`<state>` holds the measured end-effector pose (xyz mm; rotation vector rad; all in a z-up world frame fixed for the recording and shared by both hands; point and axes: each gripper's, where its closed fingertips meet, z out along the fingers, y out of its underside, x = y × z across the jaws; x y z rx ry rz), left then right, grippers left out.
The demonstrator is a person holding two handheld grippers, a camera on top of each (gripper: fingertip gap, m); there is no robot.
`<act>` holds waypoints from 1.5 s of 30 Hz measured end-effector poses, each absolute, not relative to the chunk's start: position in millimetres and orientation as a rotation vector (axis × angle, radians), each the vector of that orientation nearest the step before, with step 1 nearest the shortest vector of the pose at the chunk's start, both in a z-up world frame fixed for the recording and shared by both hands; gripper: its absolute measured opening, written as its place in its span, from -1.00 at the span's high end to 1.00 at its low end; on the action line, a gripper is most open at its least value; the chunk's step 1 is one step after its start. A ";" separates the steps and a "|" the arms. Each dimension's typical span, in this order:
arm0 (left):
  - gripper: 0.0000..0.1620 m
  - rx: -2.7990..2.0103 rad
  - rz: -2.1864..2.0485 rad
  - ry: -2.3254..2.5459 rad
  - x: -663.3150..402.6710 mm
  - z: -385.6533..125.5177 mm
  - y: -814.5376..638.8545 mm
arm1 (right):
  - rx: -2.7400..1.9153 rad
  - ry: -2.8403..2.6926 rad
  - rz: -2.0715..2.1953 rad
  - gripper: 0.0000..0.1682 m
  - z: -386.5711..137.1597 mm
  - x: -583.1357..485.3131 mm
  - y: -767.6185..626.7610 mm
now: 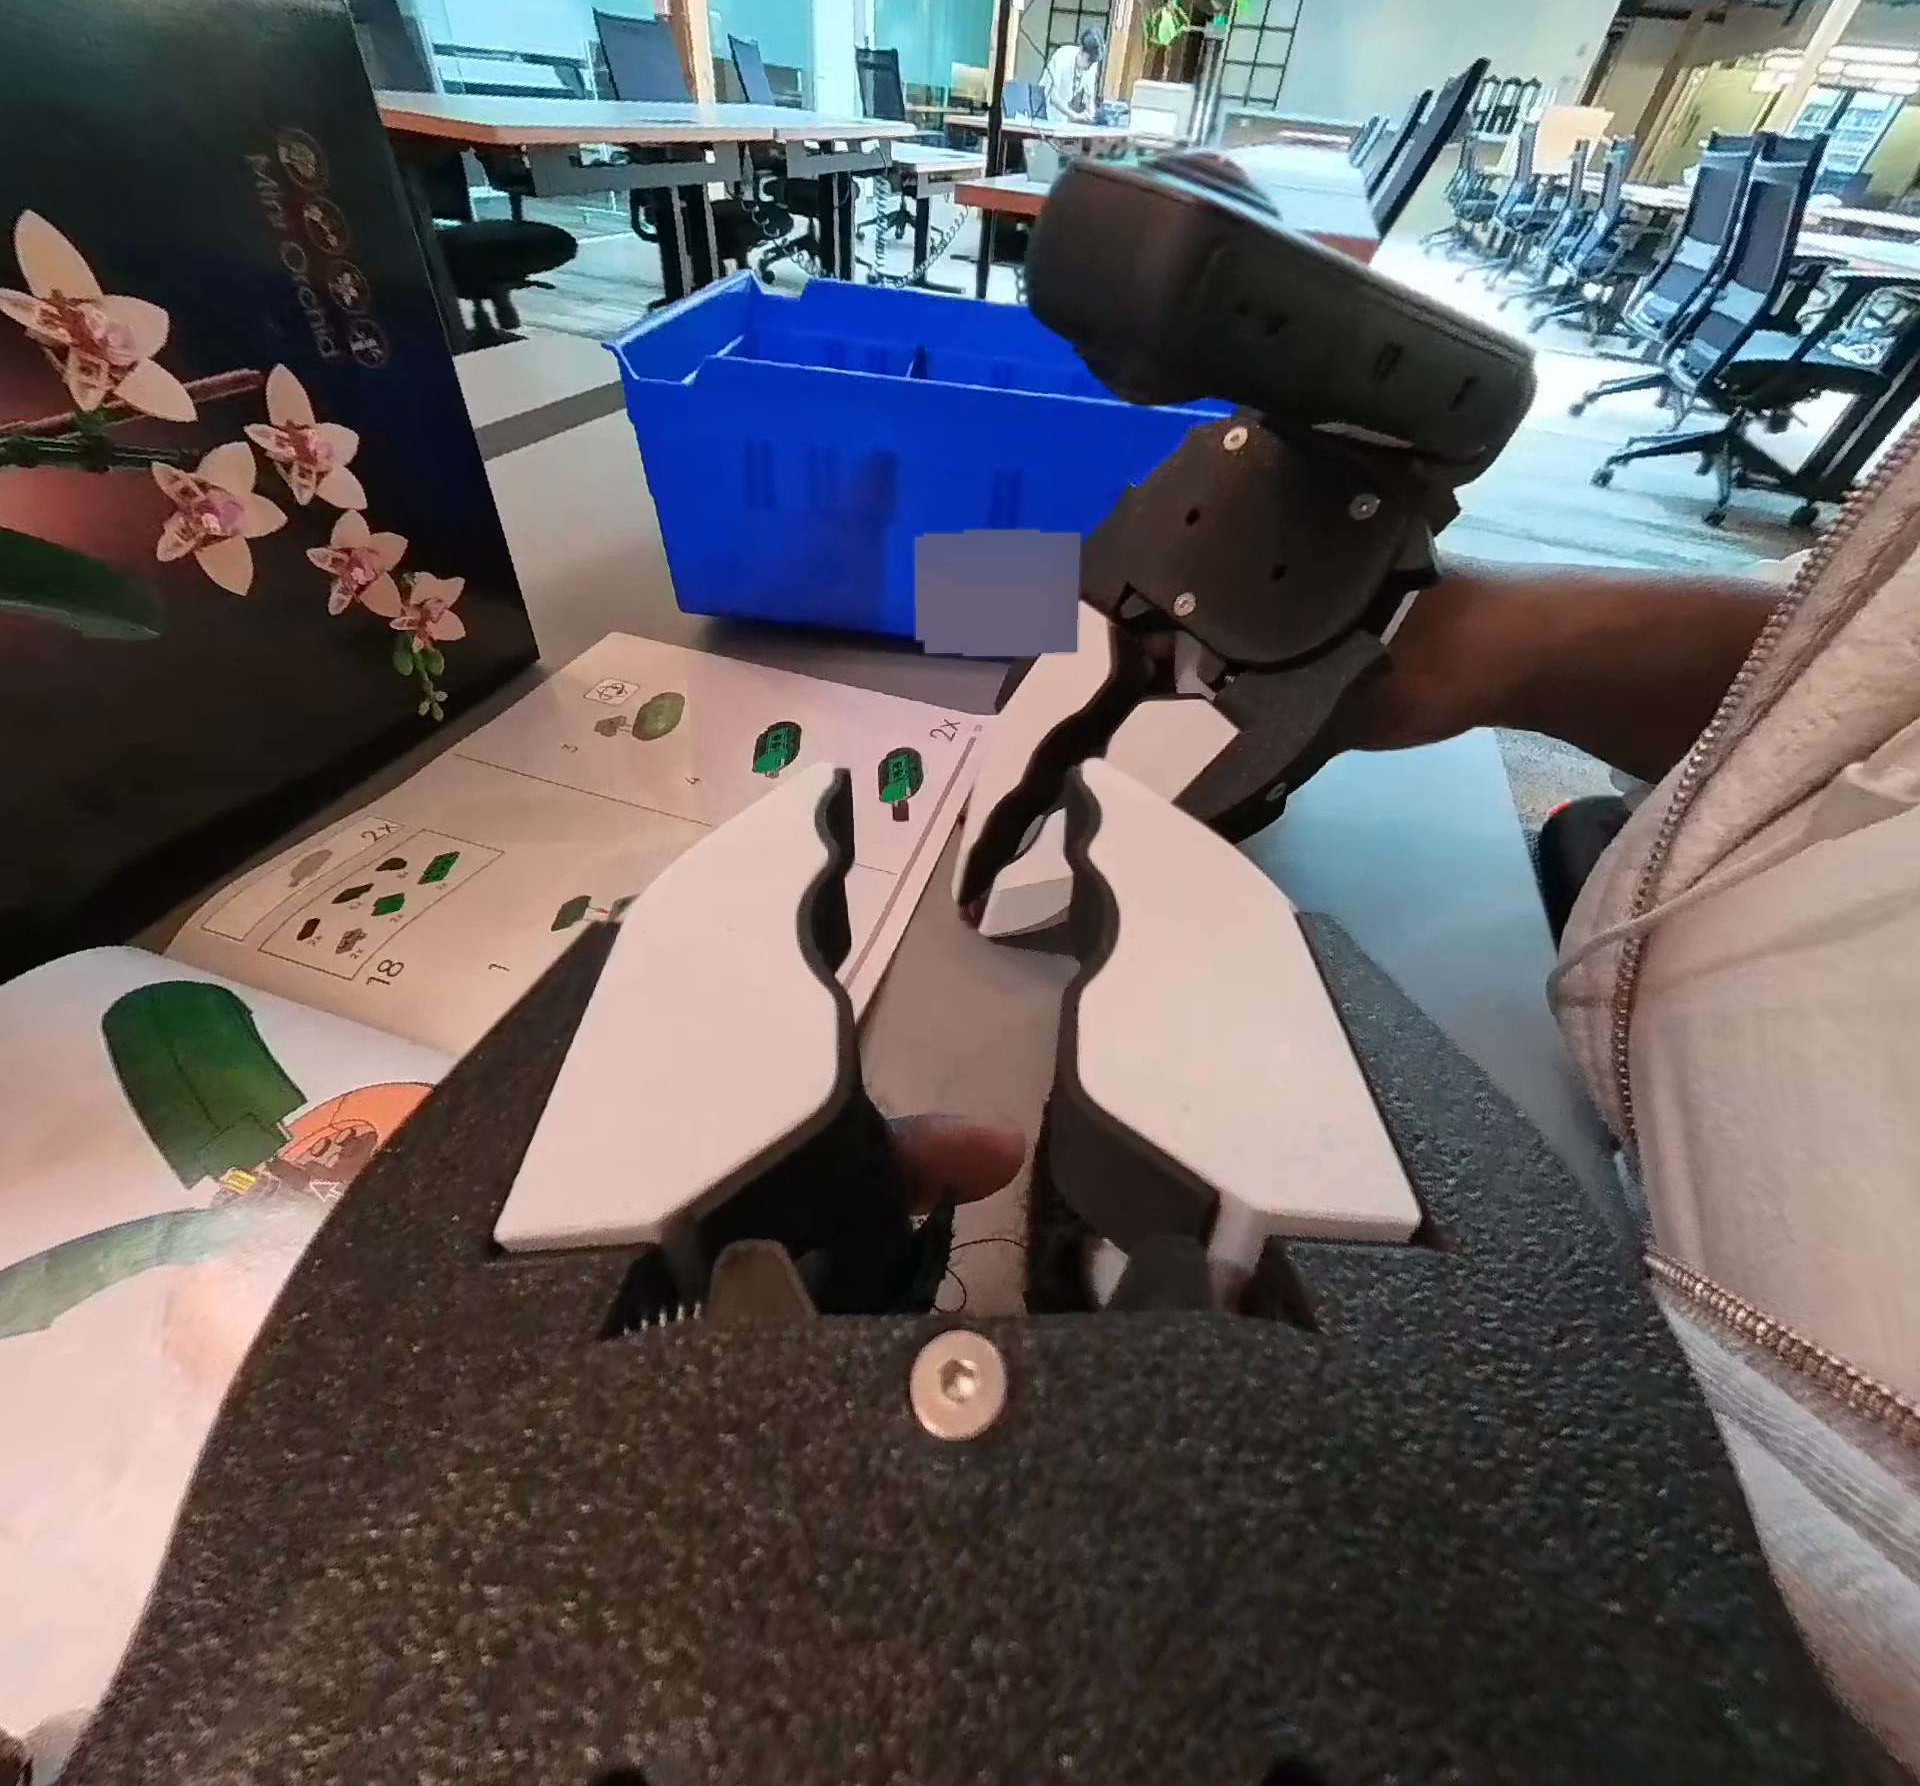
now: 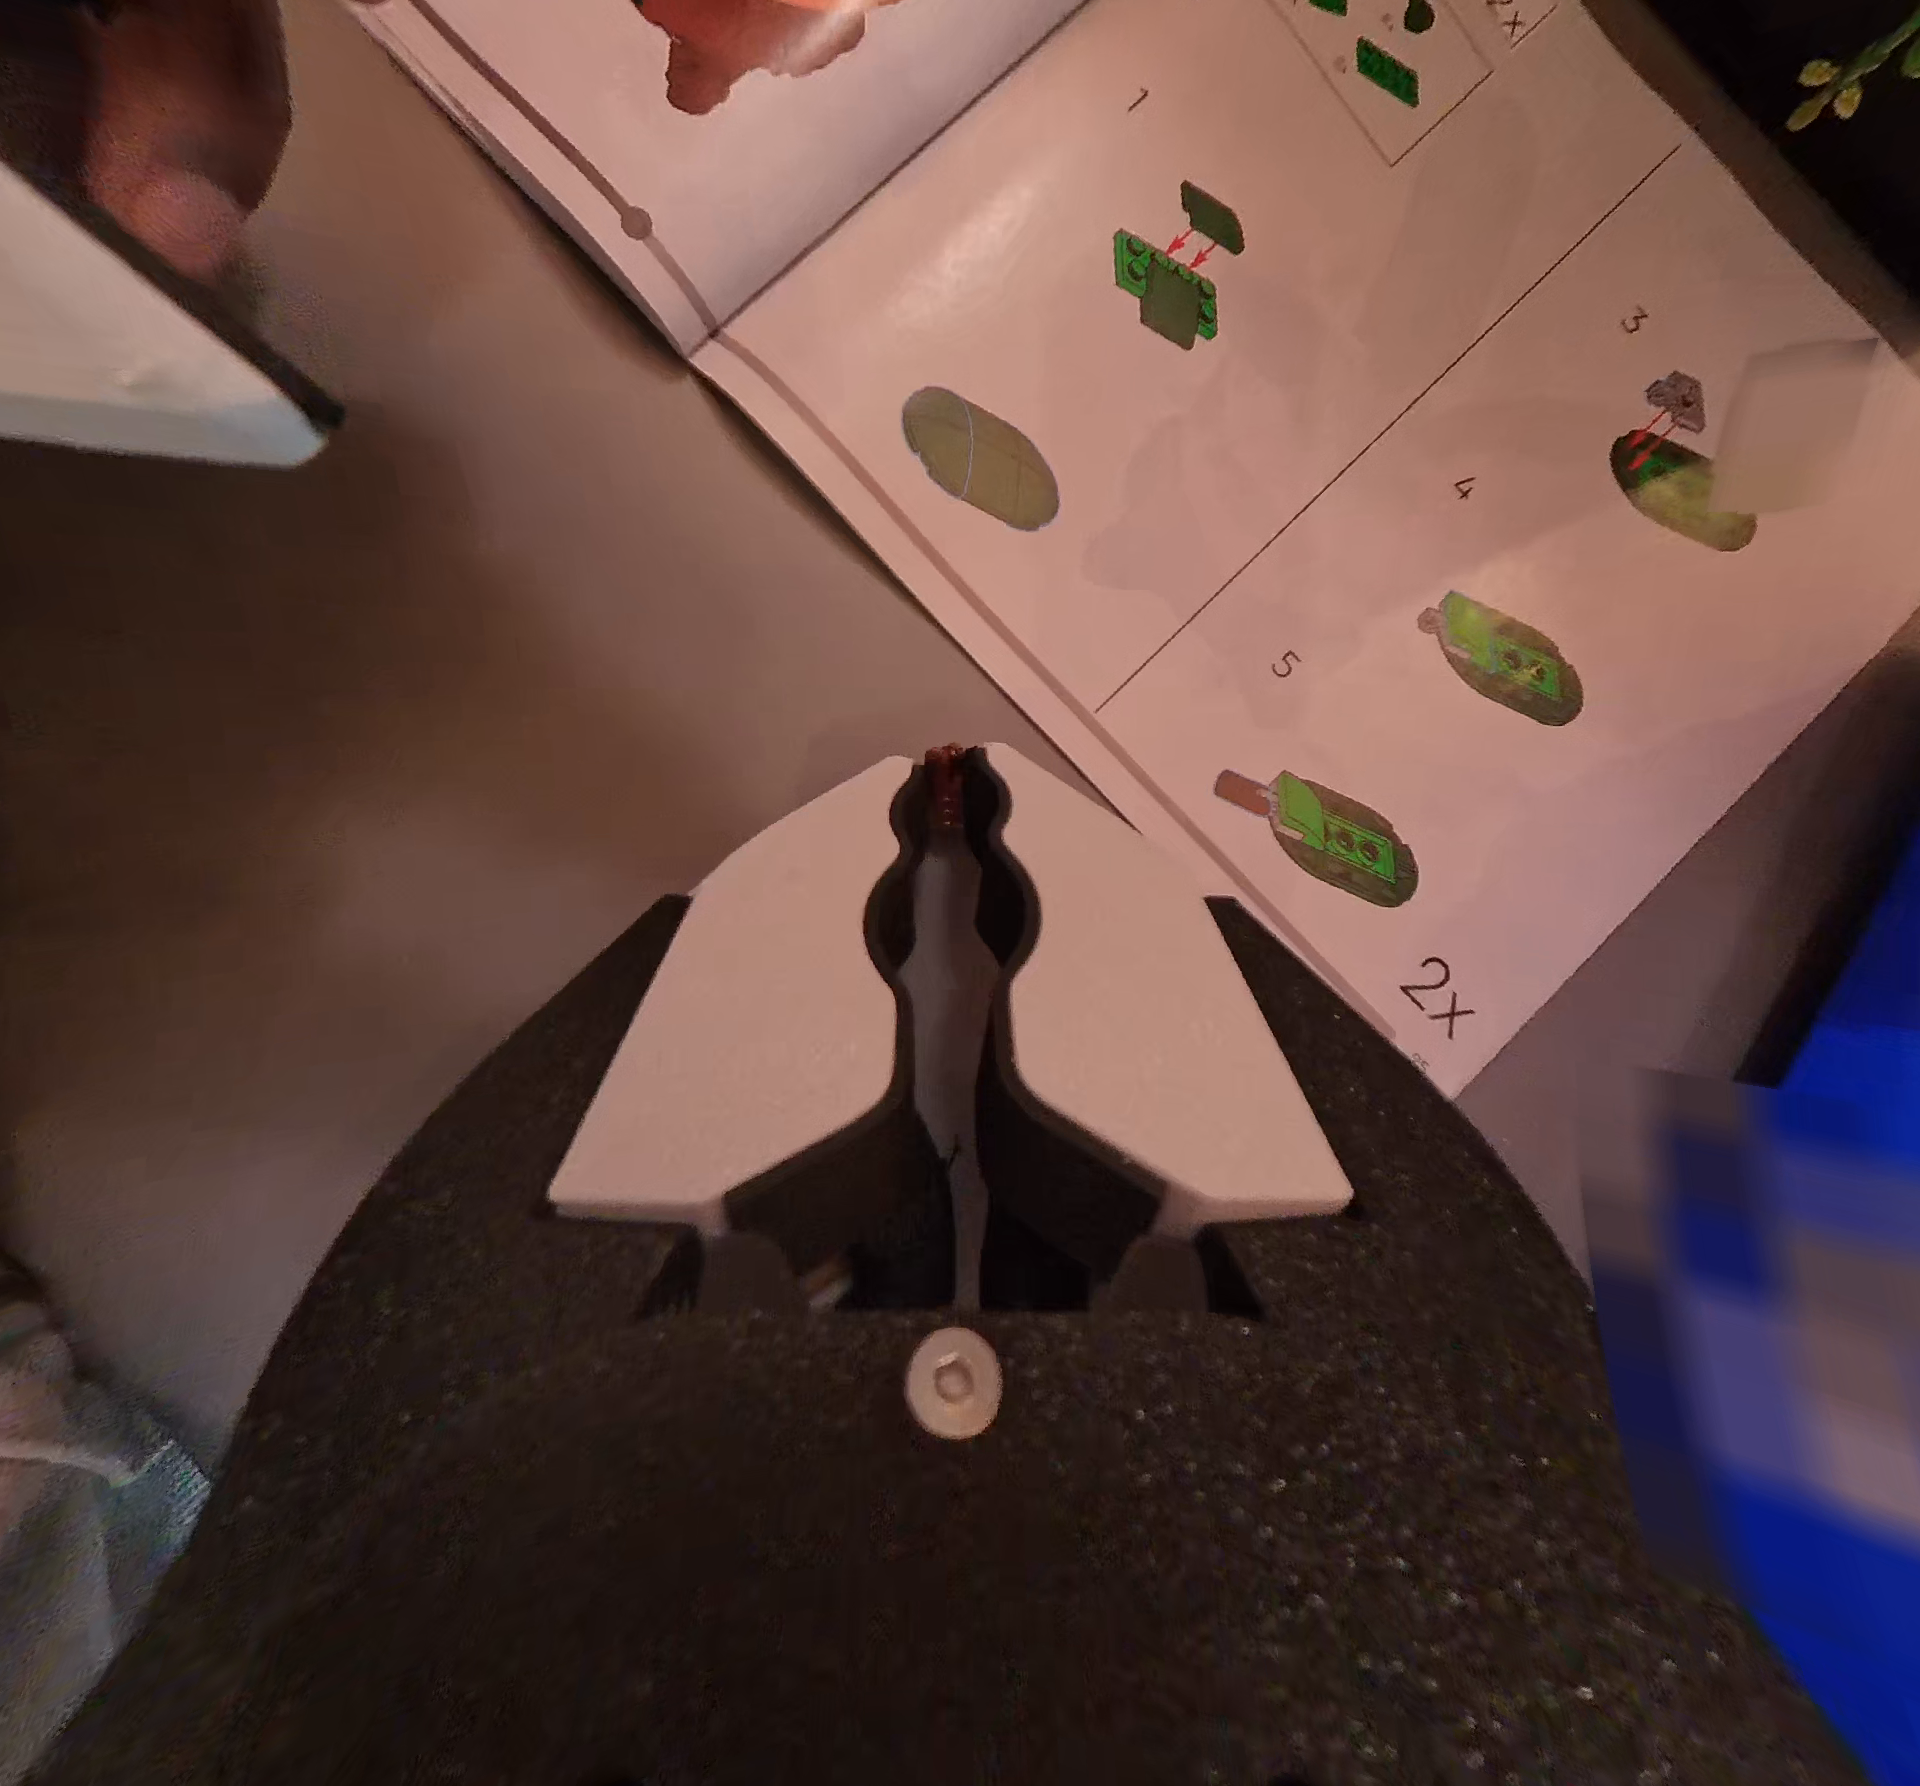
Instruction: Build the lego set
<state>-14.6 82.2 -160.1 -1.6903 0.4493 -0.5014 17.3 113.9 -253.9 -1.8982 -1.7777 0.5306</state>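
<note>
My right gripper [image 2: 951,760] is shut on a small reddish-brown Lego piece [image 2: 948,780] held at its tips. It points down at the grey table [image 2: 416,697], just beside the edge of the open instruction booklet [image 2: 1299,386]. In the left wrist view the right gripper [image 1: 971,905] reaches down in front of my left gripper [image 1: 961,791], with its tips close to the table. My left gripper is open and empty, its fingers on either side of the right gripper's tips. One left finger [image 2: 135,354] shows at the left of the right wrist view.
A blue plastic bin [image 1: 862,469] stands behind the booklet [image 1: 582,801]. The dark Lego box with orchid pictures [image 1: 208,489] stands upright at the left. A person's arm and light jacket [image 1: 1766,1009] are at the right. Office desks and chairs fill the background.
</note>
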 end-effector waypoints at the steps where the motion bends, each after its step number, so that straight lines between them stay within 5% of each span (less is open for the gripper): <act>1: 0.53 -1.694 -0.498 0.455 -14.3 -160.9 82.2 | -1.907 -1.776 0.541 0.92 -254.5 16.9 113.4; 17: 0.53 -1.789 -0.508 0.480 -11.6 -179.0 83.6 | -2.086 -1.565 0.575 0.43 -255.6 49.2 140.4; 20: 0.52 -1.809 -0.487 0.501 -10.8 -184.2 84.0 | -2.043 -1.587 0.575 0.66 -254.9 45.3 135.5; 36: 0.52 -1.873 -0.474 0.498 -11.1 -194.2 85.6 | -1.956 -1.629 0.643 0.89 -254.4 26.5 119.3; 45: 0.52 -1.890 -0.479 0.504 -10.1 -196.9 85.5 | -1.840 -1.504 0.690 0.53 -231.0 26.6 127.8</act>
